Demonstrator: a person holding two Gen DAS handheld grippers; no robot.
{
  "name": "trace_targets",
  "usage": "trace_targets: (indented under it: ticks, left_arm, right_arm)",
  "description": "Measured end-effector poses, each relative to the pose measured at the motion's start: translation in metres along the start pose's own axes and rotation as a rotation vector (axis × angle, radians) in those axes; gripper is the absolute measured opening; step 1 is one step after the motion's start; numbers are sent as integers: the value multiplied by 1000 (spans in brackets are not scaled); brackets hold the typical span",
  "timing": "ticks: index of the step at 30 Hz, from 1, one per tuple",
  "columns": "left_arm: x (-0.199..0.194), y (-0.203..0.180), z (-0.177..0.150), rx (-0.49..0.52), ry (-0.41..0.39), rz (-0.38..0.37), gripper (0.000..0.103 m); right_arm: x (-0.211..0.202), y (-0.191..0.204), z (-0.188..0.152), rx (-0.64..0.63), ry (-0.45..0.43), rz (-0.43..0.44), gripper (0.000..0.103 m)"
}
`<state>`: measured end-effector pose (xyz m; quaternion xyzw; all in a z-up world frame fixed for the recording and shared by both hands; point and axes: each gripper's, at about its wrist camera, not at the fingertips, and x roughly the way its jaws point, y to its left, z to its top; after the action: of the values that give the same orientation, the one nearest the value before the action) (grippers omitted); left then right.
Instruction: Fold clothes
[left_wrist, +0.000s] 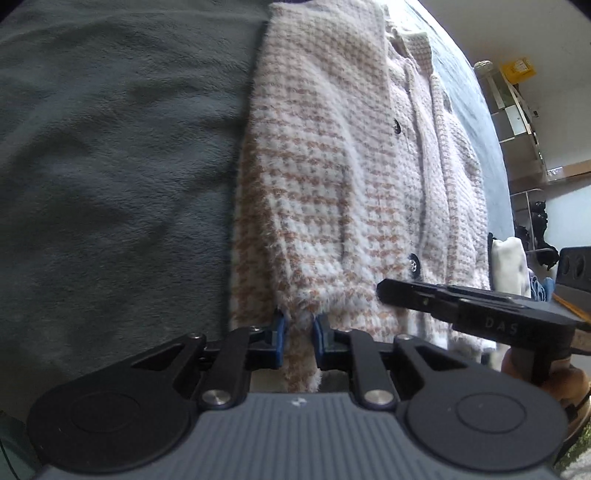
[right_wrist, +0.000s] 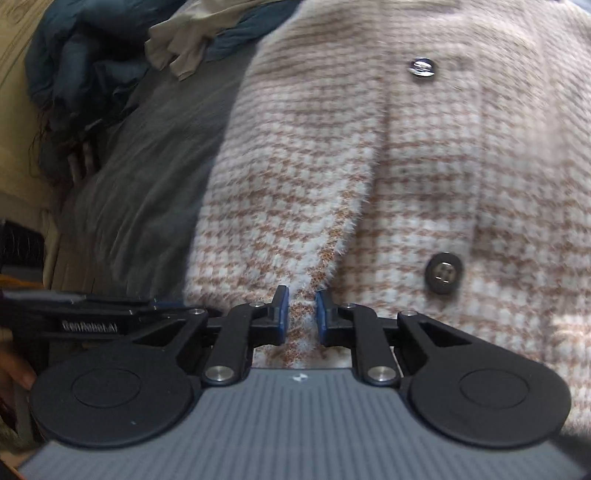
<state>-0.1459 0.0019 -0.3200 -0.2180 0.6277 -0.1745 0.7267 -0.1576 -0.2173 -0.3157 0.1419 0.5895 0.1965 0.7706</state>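
1. The left gripper (left_wrist: 299, 325) pinches the hem of the houndstooth cardigan (left_wrist: 332, 177) between its blue pads.
2. The right gripper (right_wrist: 300, 314) clamps another hem fold of it.
3. Beyond both sets of fingers, the cardigan lies on the grey blanket (left_wrist: 110, 147).

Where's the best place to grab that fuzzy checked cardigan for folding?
At its bottom hem, coming from the near edge. The cardigan lies lengthwise on the grey blanket, its hem nearest the grippers. The left gripper and right gripper each already pinch that thin edge, so lifting both could fold it evenly.
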Motion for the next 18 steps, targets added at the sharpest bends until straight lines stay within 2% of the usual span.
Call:
trace_targets:
  ticks: [3, 8, 11, 13, 15, 16, 18]
  left_arm:
    - [6, 0, -1, -1, 23, 17, 15]
    - [17, -2, -3, 73, 23, 59, 16]
    - [27, -3, -2, 80, 46, 70, 21]
    - [18, -3, -1, 65, 52, 63, 22]
    - [5, -4, -2, 71, 45, 71, 31]
    - [-4, -4, -2, 81, 35, 85, 35]
    - [-22, -4, 3, 97, -9, 110, 35]
  right_arm:
    - [3, -3, -2, -1, 15, -5, 14]
    - [9, -5, 0, -17, 19, -35, 14]
    - [22, -9, -6, -11, 26, -51, 16]
    - [19, -13, -5, 15, 30, -38, 18]
    - [9, -16, -1, 31, 39, -32, 26]
    - [2, -16, 1, 23, 37, -45, 26]
    - [-19, -19, 8, -3, 2, -89, 26]
